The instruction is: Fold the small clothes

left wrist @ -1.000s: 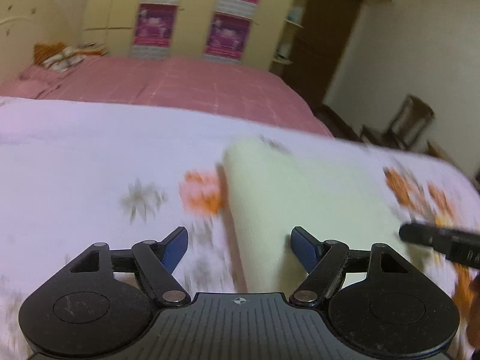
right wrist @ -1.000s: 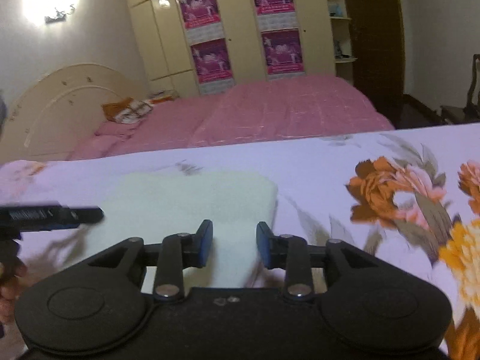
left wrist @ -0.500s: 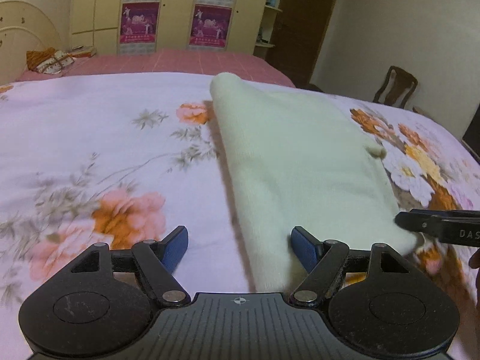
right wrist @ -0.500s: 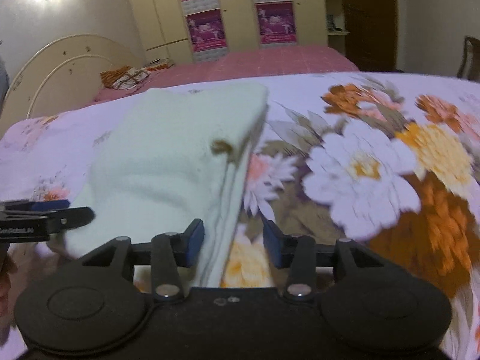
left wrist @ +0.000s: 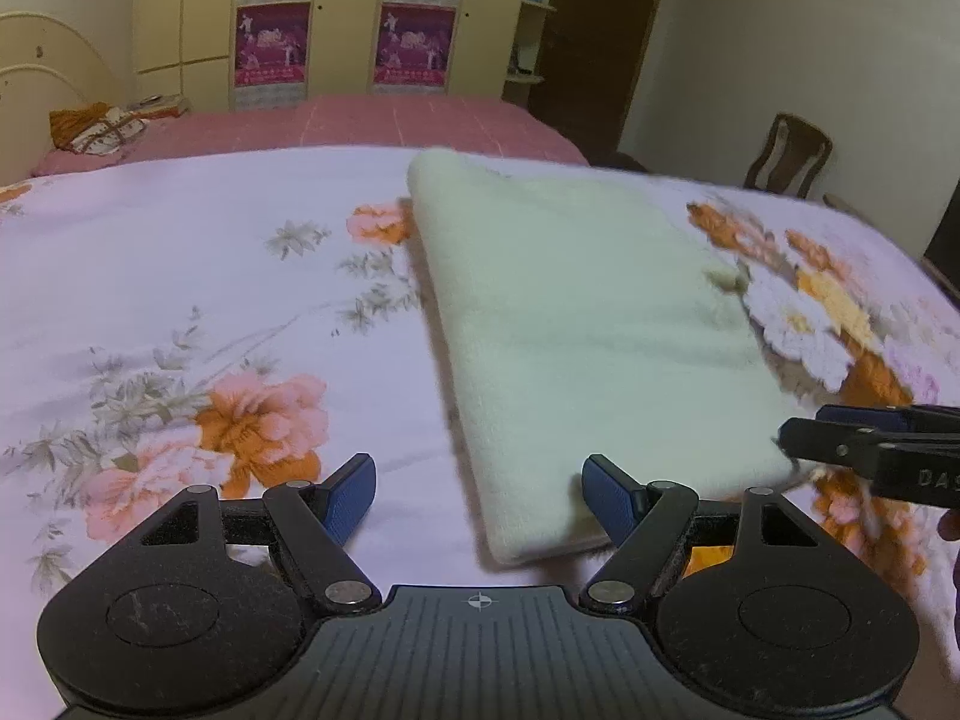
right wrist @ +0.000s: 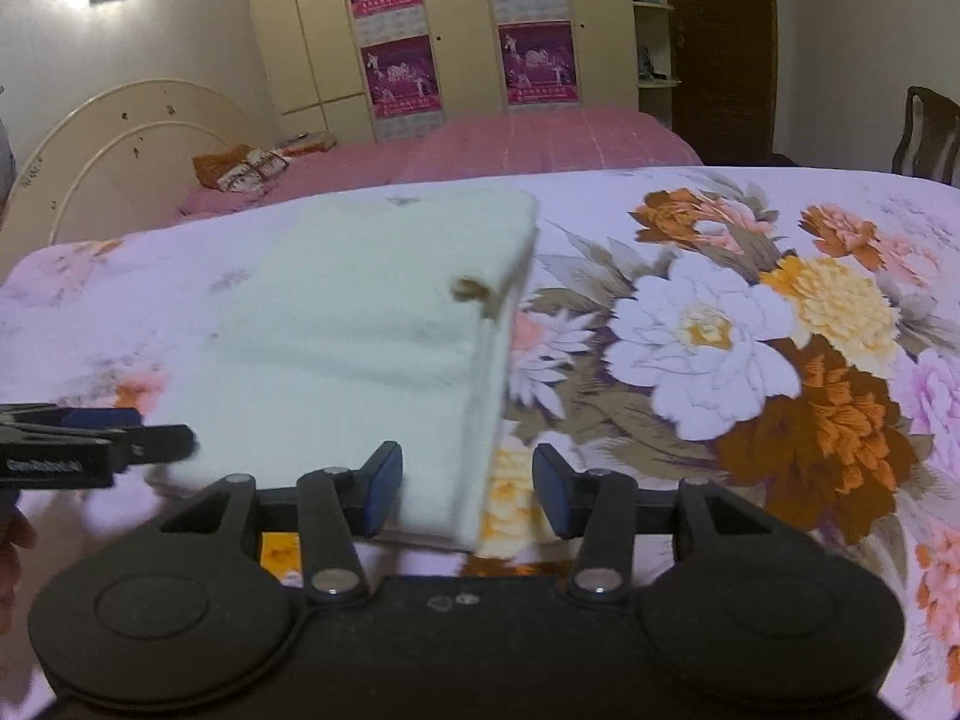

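Observation:
A pale cream cloth [left wrist: 588, 324] lies folded flat on the floral bedsheet [left wrist: 180, 300]. My left gripper [left wrist: 480, 483] stands open at the cloth's near left corner. That corner reaches in between the blue pads [left wrist: 606, 501], and they do not press on it. In the right wrist view the same cloth [right wrist: 372, 330] shows a small brown tag on its right edge. My right gripper [right wrist: 468, 483] is over the near right corner. Its jaws are opening, with the cloth's edge loose between them. Each gripper shows in the other's view: the right gripper [left wrist: 870, 450] and the left gripper [right wrist: 96, 441].
The floral sheet [right wrist: 750, 330] spreads wide on both sides of the cloth. Behind it are a pink bed [left wrist: 360, 126] with a bundle of cloth [left wrist: 96, 126], a cream headboard [right wrist: 120, 144] and a wardrobe with posters [right wrist: 468, 30]. A chair [left wrist: 786, 156] stands at the right.
Both views have swung down over the bed, and the cloth now stretches away from the grippers' fingers. The right gripper's jaws have widened. The left jaws stand as wide as before.

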Available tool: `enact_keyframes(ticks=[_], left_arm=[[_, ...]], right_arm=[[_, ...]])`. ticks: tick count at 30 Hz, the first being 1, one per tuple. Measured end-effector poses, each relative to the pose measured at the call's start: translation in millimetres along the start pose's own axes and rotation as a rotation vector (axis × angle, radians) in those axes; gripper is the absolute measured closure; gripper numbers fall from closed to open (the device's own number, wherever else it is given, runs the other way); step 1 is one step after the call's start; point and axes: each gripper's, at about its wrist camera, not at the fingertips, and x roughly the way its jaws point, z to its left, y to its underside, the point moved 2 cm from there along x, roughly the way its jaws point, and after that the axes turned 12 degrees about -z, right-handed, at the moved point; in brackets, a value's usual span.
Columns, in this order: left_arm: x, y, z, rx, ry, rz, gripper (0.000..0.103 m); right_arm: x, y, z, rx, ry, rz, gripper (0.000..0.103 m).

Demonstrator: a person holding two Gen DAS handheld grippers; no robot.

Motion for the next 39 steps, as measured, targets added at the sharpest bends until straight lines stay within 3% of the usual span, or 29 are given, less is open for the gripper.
enact_keyframes(ticks=[3, 7, 10, 13, 15, 19, 25, 33, 34, 36, 39], left_arm=[[2.1, 4.1, 4.5, -0.016, 0.013, 0.004, 0.024], [1.8, -3.7, 9.7, 0.002, 0.000, -0.001, 0.020], [4.6, -14.1, 14.1, 0.001, -0.004, -0.021, 0.020], [14.6, -26.3, 22.6, -0.020, -0.005, -0.035, 0.020], [22.7, -34.5, 34.0, -0.099, 0.023, -0.043, 0.020], [49.4, -41.5, 64.3, -0.362, 0.150, -0.031, 0.020], [81.9, -34.6, 76.6, -0.560, 0.330, 0.018, 0.021], [99.9, -40.9, 63.0, -0.525, 0.353, 0.041, 0.021], [102.0, -41.8, 62.2, -0.518, 0.356, 0.044, 0.021], [103.5, -42.7, 61.9, -0.510, 0.363, 0.048, 0.021], [103.7, -44.1, 60.3, -0.499, 0.372, 0.054, 0.021]], right_arm=[[14.0, 11.6, 1.0, -0.011, 0.028, 0.066, 0.051], [14.3, 7.8, -3.3, 0.000, 0.028, 0.082, 0.050], [7.1, -2.6, -8.0, 0.029, 0.017, 0.040, 0.051], [9.6, -14.9, -23.7, 0.140, -0.010, -0.002, 0.051], [19.2, -22.1, -34.9, 0.219, -0.022, -0.006, 0.051], [47.1, -30.0, -60.8, 0.386, -0.052, -0.024, 0.051], [82.9, -27.2, -79.1, 0.531, -0.152, -0.006, 0.050], [106.7, -30.4, -84.8, 0.624, -0.278, 0.037, 0.048], [107.7, -31.1, -87.4, 0.654, -0.294, 0.028, 0.044], [111.0, -32.4, -92.3, 0.667, -0.284, 0.025, 0.038], [117.4, -36.2, -85.3, 0.592, -0.264, 0.068, 0.043]])
